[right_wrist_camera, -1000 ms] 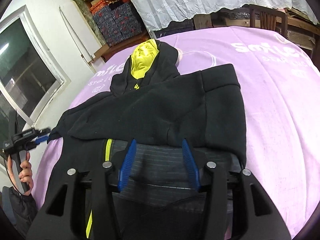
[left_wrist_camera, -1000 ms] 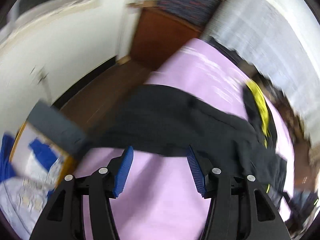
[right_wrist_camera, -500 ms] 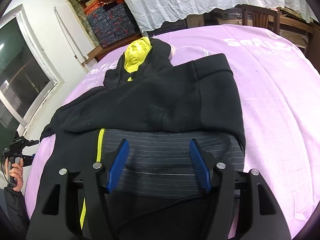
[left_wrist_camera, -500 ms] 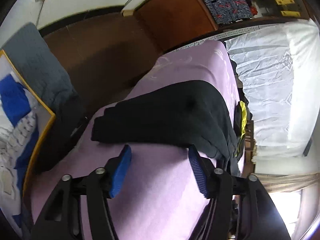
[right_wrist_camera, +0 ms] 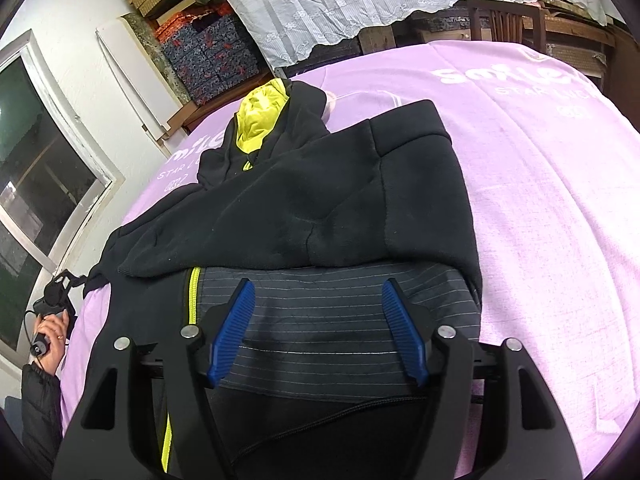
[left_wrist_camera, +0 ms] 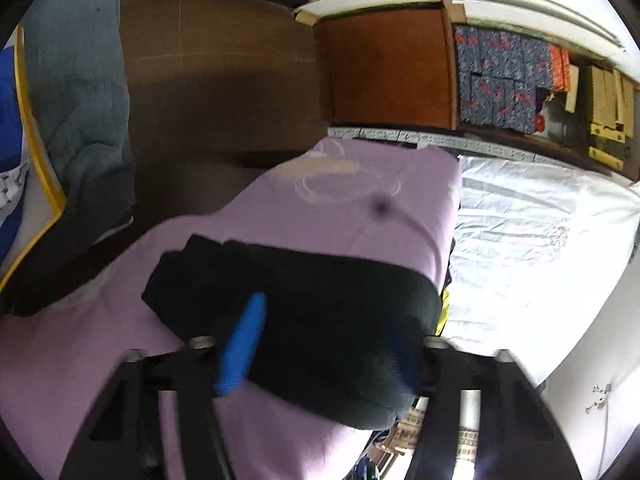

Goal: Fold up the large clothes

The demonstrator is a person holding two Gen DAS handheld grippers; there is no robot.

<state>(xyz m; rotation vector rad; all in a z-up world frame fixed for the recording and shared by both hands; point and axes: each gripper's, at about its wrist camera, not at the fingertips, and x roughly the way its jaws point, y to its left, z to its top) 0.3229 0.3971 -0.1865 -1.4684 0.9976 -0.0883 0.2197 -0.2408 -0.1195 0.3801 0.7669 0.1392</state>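
Note:
A black hooded jacket (right_wrist_camera: 320, 200) with a yellow hood lining (right_wrist_camera: 260, 120) lies on the purple cloth (right_wrist_camera: 540, 200). One sleeve is folded across its chest. My right gripper (right_wrist_camera: 318, 288) hovers over the grey striped lining (right_wrist_camera: 320, 328) at the hem; its jaws are opening and hold nothing. The other sleeve (left_wrist_camera: 300, 288) hangs near the cloth's edge (left_wrist_camera: 360, 208). My left gripper (left_wrist_camera: 324, 344) is around that sleeve, jaws closing. Fabric fills the gap and hides the right pad. A hand (right_wrist_camera: 52, 328) holds this gripper at the far left of the right wrist view.
A white lace curtain (right_wrist_camera: 360, 0) and stacked patterned boxes (right_wrist_camera: 208, 60) stand beyond the cloth. A wooden chair (right_wrist_camera: 500, 20) is at the back right, a window (right_wrist_camera: 32, 168) at the left. Brown floor (left_wrist_camera: 220, 80) and a grey quilt (left_wrist_camera: 80, 100) lie beside the surface.
The left gripper dropped, rolled and moved in on the sleeve end, which now sits between its jaws. The right gripper's jaws widened and it stayed over the hem.

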